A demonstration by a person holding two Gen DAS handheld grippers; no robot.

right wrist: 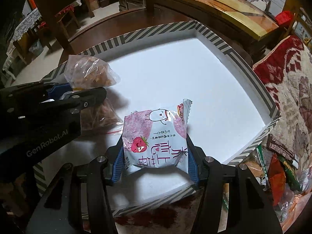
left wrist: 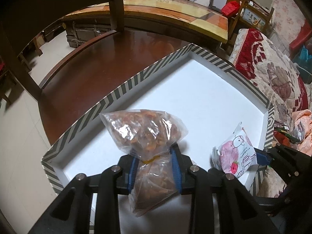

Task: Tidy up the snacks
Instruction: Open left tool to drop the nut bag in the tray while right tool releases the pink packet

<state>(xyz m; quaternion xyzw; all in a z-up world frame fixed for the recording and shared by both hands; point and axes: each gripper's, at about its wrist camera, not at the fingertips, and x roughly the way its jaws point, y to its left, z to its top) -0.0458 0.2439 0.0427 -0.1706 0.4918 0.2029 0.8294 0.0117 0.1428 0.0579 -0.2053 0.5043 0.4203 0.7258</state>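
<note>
A shallow white box with a striped rim [left wrist: 124, 87] [right wrist: 136, 37] sits on a dark wooden table. My left gripper [left wrist: 154, 156] is shut on a clear bag of brown snacks [left wrist: 144, 130], held at its tied neck above the box's near left part. The bag also shows in the right wrist view [right wrist: 89, 72], with the left gripper [right wrist: 78, 97] beside it. My right gripper [right wrist: 156, 156] is shut on a white and pink strawberry snack packet [right wrist: 156, 136], held over the box's near edge. The packet shows in the left wrist view [left wrist: 232, 152].
A pile of several snack packets [right wrist: 276, 171] lies on the patterned red and cream cushion [right wrist: 292, 89] right of the box. A chair back [left wrist: 117, 5] stands beyond the table [left wrist: 87, 68]. A long wooden counter [left wrist: 175, 9] runs behind.
</note>
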